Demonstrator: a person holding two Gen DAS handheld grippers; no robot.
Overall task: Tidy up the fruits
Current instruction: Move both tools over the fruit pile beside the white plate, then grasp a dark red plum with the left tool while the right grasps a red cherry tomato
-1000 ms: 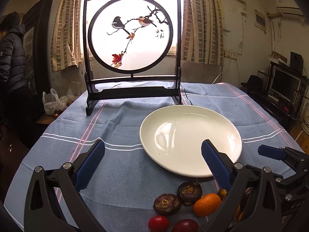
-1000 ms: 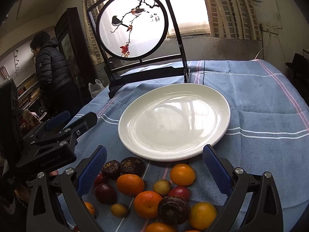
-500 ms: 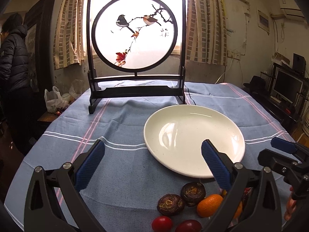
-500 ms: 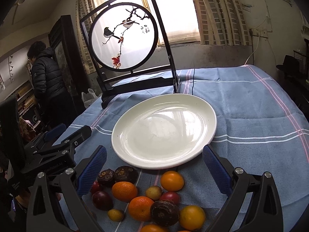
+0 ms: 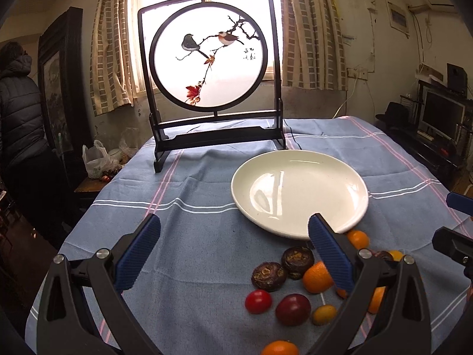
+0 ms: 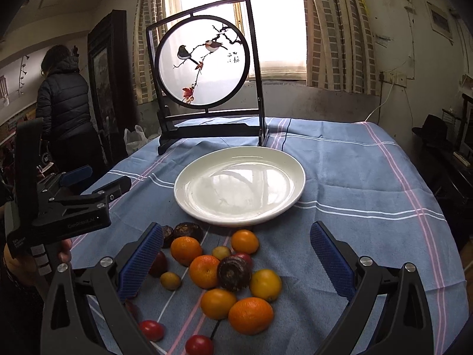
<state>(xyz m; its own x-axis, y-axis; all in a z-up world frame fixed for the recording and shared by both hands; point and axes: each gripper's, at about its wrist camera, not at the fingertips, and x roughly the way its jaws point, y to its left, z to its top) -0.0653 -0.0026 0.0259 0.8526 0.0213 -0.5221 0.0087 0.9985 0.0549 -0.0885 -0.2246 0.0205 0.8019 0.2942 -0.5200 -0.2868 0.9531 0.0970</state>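
Note:
An empty white plate [image 5: 298,190] [image 6: 239,185] sits on the blue striped tablecloth. Near its front edge lies a loose pile of fruit: several oranges [image 6: 204,270], dark brown passion fruits [image 6: 233,272] [image 5: 267,275], red tomatoes [image 5: 257,301] and small yellow fruits [image 6: 170,280]. My left gripper [image 5: 233,251] is open and empty, above the cloth left of the pile. My right gripper [image 6: 233,261] is open and empty, hovering over the pile. The left gripper also shows in the right wrist view [image 6: 85,183], at the left.
A black framed bird screen [image 5: 211,88] stands upright behind the plate. A person in a dark jacket [image 6: 63,109] stands beyond the table's left side. A monitor and shelves [image 5: 440,118] are at the right.
Both grippers have pulled back and risen, so the plate looks farther away and more of the fruit pile shows. Both stay open. No fruit has moved.

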